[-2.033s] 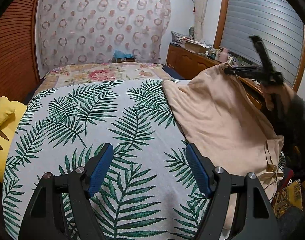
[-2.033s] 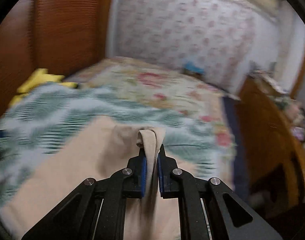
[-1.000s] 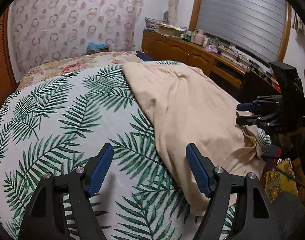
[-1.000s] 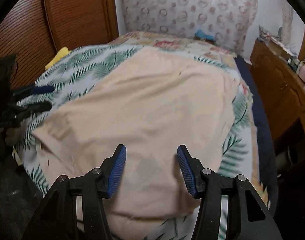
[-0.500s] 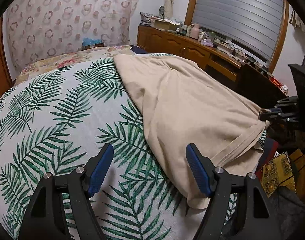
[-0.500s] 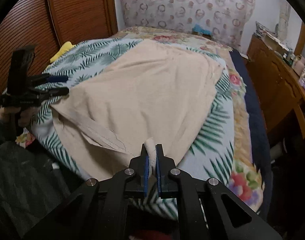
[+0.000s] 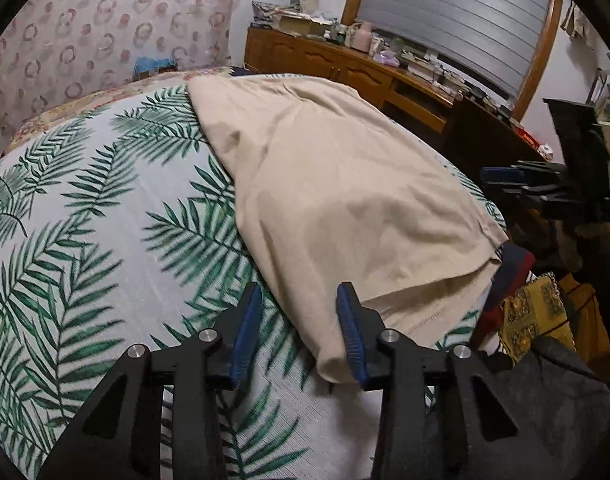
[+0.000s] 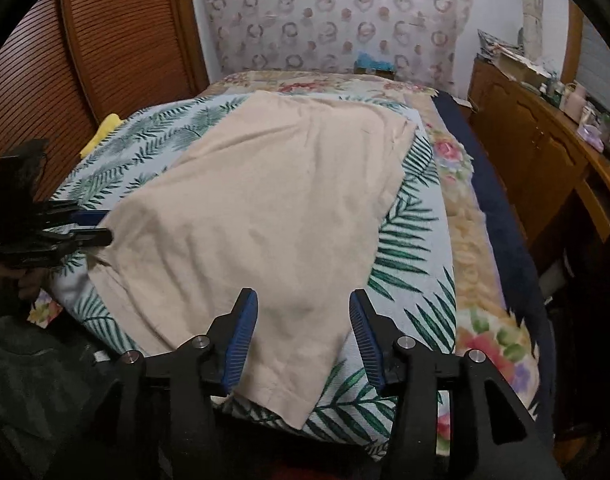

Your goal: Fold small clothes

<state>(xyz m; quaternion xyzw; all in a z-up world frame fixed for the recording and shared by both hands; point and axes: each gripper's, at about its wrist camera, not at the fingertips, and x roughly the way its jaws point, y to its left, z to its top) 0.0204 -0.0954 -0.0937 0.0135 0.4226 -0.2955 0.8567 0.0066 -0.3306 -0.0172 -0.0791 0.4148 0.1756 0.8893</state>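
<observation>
Beige cloth [image 8: 273,208] lies spread flat on the bed's palm-leaf sheet [image 8: 409,240], filling the centre of the right wrist view; in the left wrist view the cloth [image 7: 345,184] runs from upper centre down to lower right.

Right gripper [image 8: 303,338]: jaws have just been opening and now stand partly apart, nothing clamped. The cloth's near corner lies below and between the fingers at bottom centre; pads are clear of the fabric. From the left wrist view the same gripper [image 7: 501,184] sits at right edge, just off the cloth's right hem, not touching it as far as I can tell.

Left gripper [image 7: 299,332]: jaws have just been closing, now a moderate gap, not holding anything. The cloth's near-left corner hangs over the bed edge right by the right-hand finger [image 7: 351,340]; contact there is unclear. The other finger is over bare sheet. From the right wrist view this gripper [image 8: 93,226] is at left edge, tips just at the cloth's left corner.

Yellow item [image 8: 105,130] lies upper left on the bed, well apart from the cloth.
</observation>
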